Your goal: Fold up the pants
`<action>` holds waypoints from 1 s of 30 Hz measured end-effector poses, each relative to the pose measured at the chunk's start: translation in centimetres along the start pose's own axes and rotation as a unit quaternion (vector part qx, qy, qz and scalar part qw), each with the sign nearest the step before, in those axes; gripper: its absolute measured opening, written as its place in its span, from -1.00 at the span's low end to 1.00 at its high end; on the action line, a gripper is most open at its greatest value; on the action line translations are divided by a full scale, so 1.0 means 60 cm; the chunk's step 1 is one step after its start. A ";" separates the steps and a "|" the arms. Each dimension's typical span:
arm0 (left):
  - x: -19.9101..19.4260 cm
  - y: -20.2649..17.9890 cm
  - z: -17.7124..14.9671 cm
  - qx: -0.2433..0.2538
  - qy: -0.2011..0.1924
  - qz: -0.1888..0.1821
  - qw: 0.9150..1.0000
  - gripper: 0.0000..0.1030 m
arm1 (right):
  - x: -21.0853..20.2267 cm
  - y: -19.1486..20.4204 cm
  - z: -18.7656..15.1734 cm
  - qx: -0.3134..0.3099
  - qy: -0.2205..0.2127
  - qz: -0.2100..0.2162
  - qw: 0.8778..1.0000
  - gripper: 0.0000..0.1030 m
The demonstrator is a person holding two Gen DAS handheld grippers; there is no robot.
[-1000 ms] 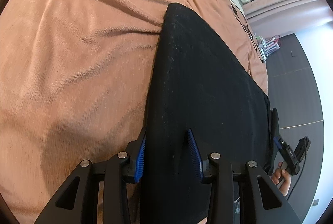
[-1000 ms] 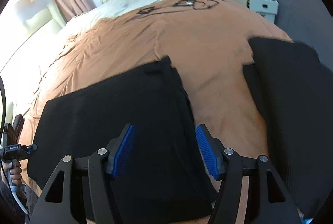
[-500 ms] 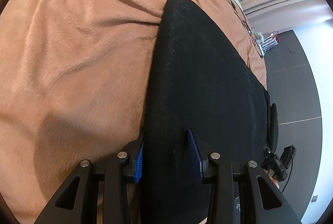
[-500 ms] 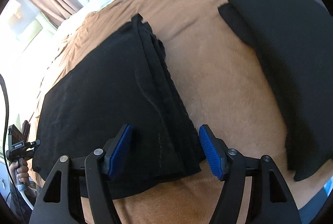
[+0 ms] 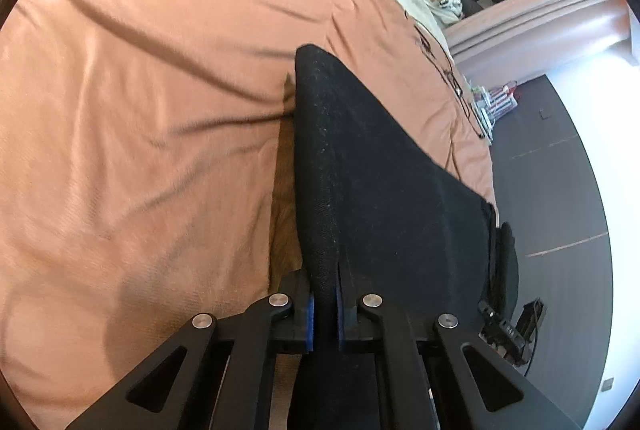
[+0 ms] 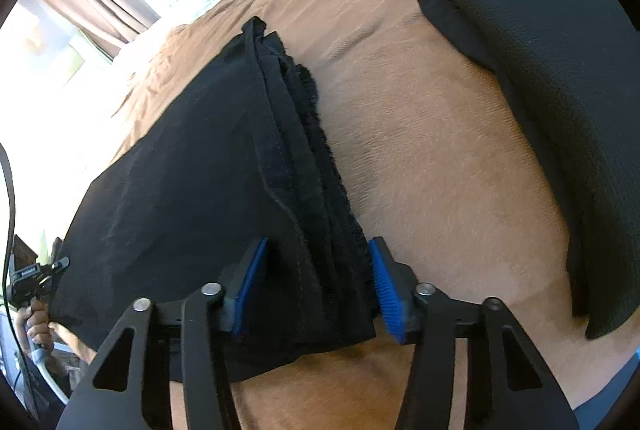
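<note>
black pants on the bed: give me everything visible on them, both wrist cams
The black woven-fabric pants lie folded in layers on the brown fleece blanket, stacked stitched edges showing along one side. Light lint speckles the cloth. The left gripper is shut on one end, lifting that edge into a ridge off the blanket. The right gripper straddles the stacked edge; its jaws have just been closing, the pads not visibly pressing yet. A separate folded black garment lies apart.

Pants (image 5: 384, 190) near end hidden beneath left hand-held gripper (image 5: 325, 314), cut by frame bottom. Second black garment (image 6: 560, 90) runs off right edge. Nightstand items (image 5: 496, 102) too small to identify.
</note>
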State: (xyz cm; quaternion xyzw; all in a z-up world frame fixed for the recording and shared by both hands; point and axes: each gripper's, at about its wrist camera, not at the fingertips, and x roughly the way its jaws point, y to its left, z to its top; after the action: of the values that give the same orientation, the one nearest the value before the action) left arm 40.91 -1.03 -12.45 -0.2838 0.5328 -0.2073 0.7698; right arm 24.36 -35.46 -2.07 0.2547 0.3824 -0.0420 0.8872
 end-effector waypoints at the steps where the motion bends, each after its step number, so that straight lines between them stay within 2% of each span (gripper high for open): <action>1: -0.005 -0.005 0.007 0.003 -0.001 0.000 1.000 -0.86 | -0.002 0.004 -0.003 -0.002 0.000 0.001 1.000 -0.09; 7: -0.041 -0.008 0.029 0.009 -0.022 0.014 1.000 -0.87 | -0.006 0.032 -0.017 -0.009 0.004 0.021 1.000 -0.16; 17: -0.118 0.062 0.035 -0.012 -0.050 0.040 0.998 -0.87 | 0.027 0.116 -0.038 -0.047 0.022 0.045 0.998 -0.18; 24: -0.164 0.103 0.032 -0.024 -0.065 0.048 0.996 -0.87 | 0.056 0.152 -0.041 -0.062 0.034 0.064 0.995 -0.18; 28: -0.177 0.121 0.029 -0.030 -0.069 0.052 0.996 -0.86 | 0.071 0.165 -0.041 -0.074 0.040 0.066 0.994 -0.18; 30: -0.169 0.128 0.024 -0.030 -0.057 0.052 0.997 -0.84 | 0.079 0.170 -0.042 -0.076 0.040 0.051 0.995 -0.16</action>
State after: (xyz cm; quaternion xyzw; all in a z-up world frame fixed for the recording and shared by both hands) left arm 38.87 11.36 -9.99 -0.2903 0.5082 -0.1343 0.7996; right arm 28.83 -24.83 -2.56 0.2071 0.4064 0.0433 0.8888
